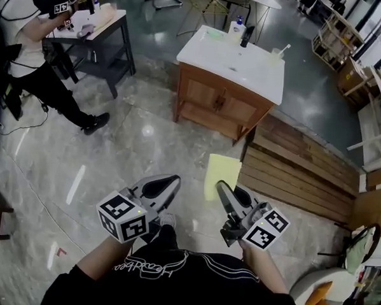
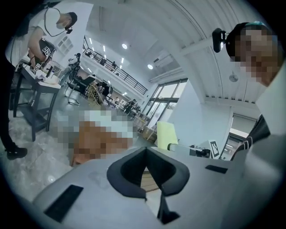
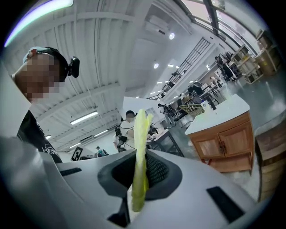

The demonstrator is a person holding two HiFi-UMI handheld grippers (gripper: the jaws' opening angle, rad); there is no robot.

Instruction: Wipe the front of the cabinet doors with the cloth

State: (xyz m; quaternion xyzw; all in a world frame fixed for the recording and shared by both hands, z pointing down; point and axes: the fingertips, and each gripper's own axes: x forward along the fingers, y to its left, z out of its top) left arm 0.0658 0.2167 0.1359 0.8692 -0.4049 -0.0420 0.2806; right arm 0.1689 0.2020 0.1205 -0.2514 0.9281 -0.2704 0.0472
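The right gripper (image 3: 140,171) is closed on a yellow cloth (image 3: 141,134). In the right gripper view the cloth stands edge-on between the two dark pads and rises above them as a thin folded strip. From the head view the cloth hangs as a flat yellow sheet off the far end of this gripper, over the pale marbled floor (image 1: 114,157). The left gripper (image 2: 146,166) has its jaws brought together at the tips, with nothing between the pads. It is held just left of the right gripper, near the person's body, with both pointing toward the far side of the room.

The wooden cabinet (image 1: 222,100) stands well apart from both grippers, on the far side of the floor. The cloth is not touching it. Its two doors (image 1: 226,104) are shut and face the person, with an open shelf below them. A white countertop with a sink (image 1: 237,55) covers the cabinet. At its far edge are a small bottle (image 1: 239,22) and a dark upright item (image 1: 247,35), and a cup with a straw (image 1: 276,54) stands at its right end.

To the right of the cabinet, a low platform of wooden planks (image 1: 297,176) runs toward the near right. At the far left, another person (image 1: 30,51) in a white top and dark trousers stands at a dark table (image 1: 98,38) with small things on it.
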